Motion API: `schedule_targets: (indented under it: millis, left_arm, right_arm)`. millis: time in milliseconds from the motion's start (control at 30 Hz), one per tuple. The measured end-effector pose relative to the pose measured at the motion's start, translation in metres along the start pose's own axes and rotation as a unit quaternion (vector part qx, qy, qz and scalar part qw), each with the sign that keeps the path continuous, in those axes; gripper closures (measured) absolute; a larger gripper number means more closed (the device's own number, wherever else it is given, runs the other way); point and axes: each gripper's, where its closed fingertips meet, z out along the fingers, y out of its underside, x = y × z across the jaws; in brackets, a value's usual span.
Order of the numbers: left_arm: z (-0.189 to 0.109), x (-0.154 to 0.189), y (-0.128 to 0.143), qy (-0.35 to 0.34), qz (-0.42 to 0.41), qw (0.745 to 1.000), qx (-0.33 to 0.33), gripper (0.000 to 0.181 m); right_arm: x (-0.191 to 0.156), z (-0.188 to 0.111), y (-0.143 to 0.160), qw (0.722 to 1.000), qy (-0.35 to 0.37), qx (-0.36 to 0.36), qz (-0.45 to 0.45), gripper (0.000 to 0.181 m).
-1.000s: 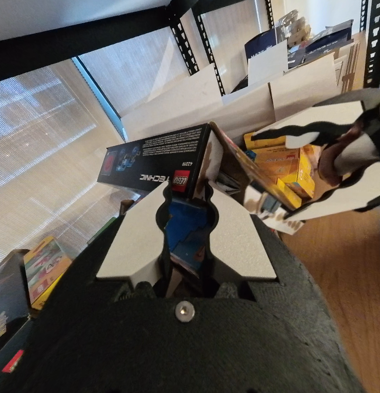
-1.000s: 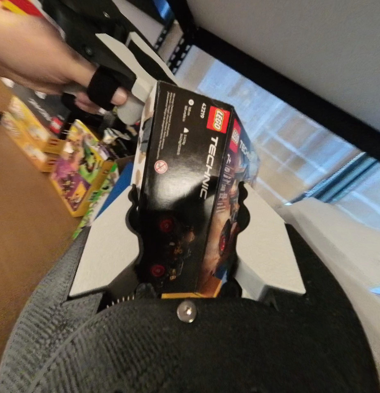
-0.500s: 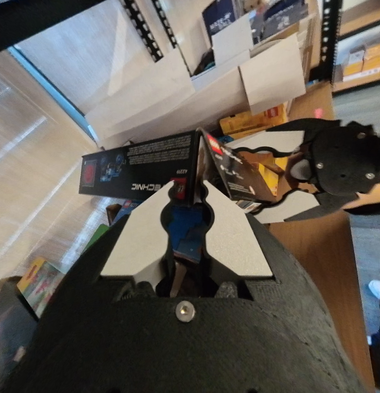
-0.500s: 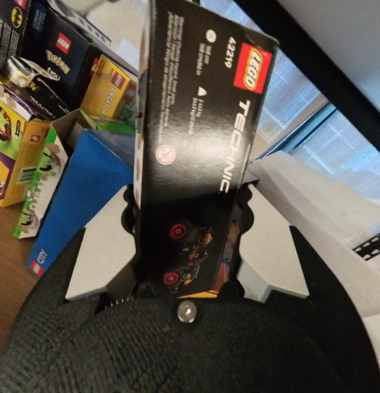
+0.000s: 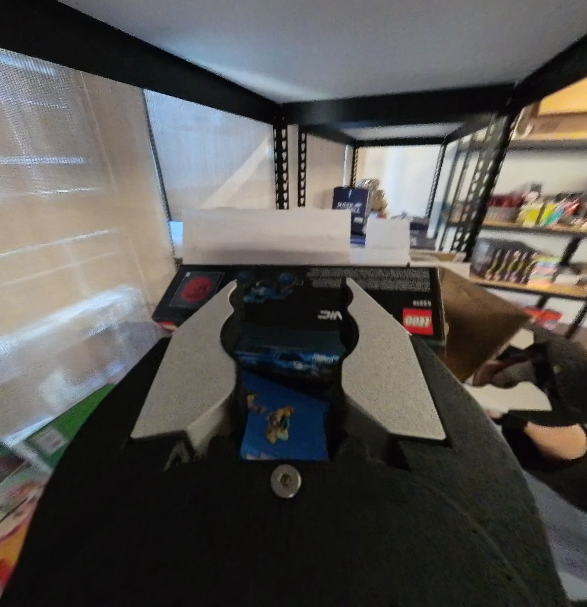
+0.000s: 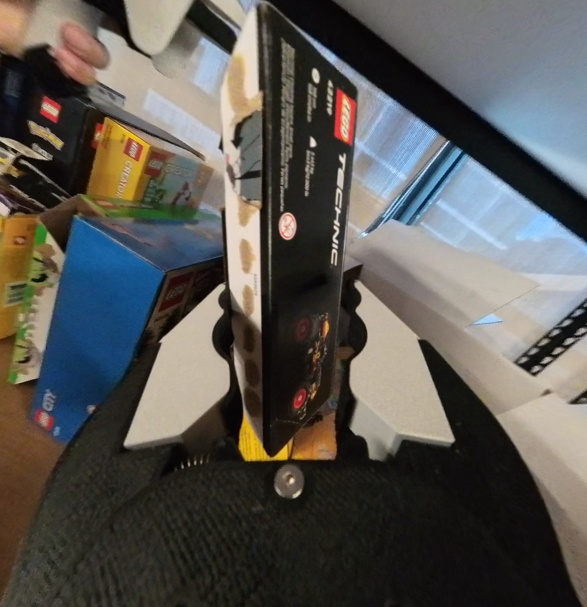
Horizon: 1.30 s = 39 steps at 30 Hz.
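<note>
Under white shelf board [image 5: 318, 49]: left tongs [image 5: 290, 282] now spread, off long black cardboard toy box [image 5: 384, 282]; right tongs [image 6: 289, 287] alone clamping it.

Brown wooden shelf board [image 6: 9, 466], blue box [image 6: 98, 315] standing on it, seemingly yellow boxes [image 6: 121, 170] behind

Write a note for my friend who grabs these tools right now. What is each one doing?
Right tool: shut on the black toy box, held on end, its white torn side facing left.
Left tool: open, gripping nothing; the black box's long face is just past its tips, contact unclear.
Blue box stands left of the right tool, with yellow boxes behind it.
</note>
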Motion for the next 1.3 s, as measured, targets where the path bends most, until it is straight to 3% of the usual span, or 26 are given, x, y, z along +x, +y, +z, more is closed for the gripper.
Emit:
schedule_targets:
  millis: [133, 300, 400, 467, 633, 867, 900, 933, 967, 1033, 1167, 1300]
  left_arm:
    - [0.027, -0.015, -0.004, 0.007, -0.027, 1.0, -0.005, 0.102]
    - [0.056, -0.024, 0.012, 0.012, -0.001, 0.997, -0.074, 0.085]
    - [0.071, -0.016, 0.038, 0.031, 0.02, 0.991, -0.126, 0.086]
    - [0.077, -0.008, 0.032, 0.046, 0.007, 0.993, -0.105, 0.101]
    - [0.079, -0.004, 0.031, 0.041, 0.015, 0.992, -0.116, 0.109]
    - [0.083, -0.001, 0.028, 0.044, 0.021, 0.992, -0.114, 0.115]
    - [0.081, -0.004, 0.027, 0.038, 0.036, 0.992, -0.114, 0.11]
    - [0.08, -0.009, 0.026, 0.029, 0.052, 0.992, -0.114, 0.096]
    - [0.078, -0.016, 0.024, 0.018, 0.053, 0.992, -0.112, 0.095]
    - [0.072, -0.029, 0.011, 0.015, 0.005, 0.996, -0.084, 0.089]
    - [0.056, -0.038, -0.009, 0.07, -0.106, 0.991, -0.051, 0.07]
    - [0.045, -0.05, -0.001, 0.041, -0.044, 0.996, -0.066, 0.072]
  right_arm:
    - [0.003, 0.001, 0.005, 0.997, -0.035, -0.004, 0.063, 0.103]
    - [-0.002, 0.001, 0.003, 0.999, -0.035, 0.003, 0.033, 0.095]
    - [-0.01, 0.007, 0.002, 1.0, -0.021, 0.004, -0.003, 0.087]
    - [-0.014, 0.01, -0.001, 1.0, -0.003, 0.014, -0.024, 0.088]
    - [-0.009, 0.014, -0.016, 0.998, 0.036, 0.035, -0.023, 0.09]
    - [-0.004, 0.047, 0.01, 0.997, 0.045, -0.06, -0.02, 0.088]
    - [-0.001, 0.047, 0.01, 0.997, 0.045, -0.062, -0.021, 0.1]
    - [0.001, 0.047, 0.01, 0.997, 0.041, -0.062, -0.021, 0.103]
    - [0.003, 0.047, 0.01, 0.997, 0.038, -0.061, -0.021, 0.104]
    - [0.007, 0.047, 0.011, 0.997, 0.029, -0.063, -0.014, 0.107]
    - [0.022, 0.046, 0.01, 0.997, -0.004, -0.074, 0.005, 0.108]
    - [0.05, 0.035, 0.003, 0.992, -0.068, -0.085, 0.06, 0.11]
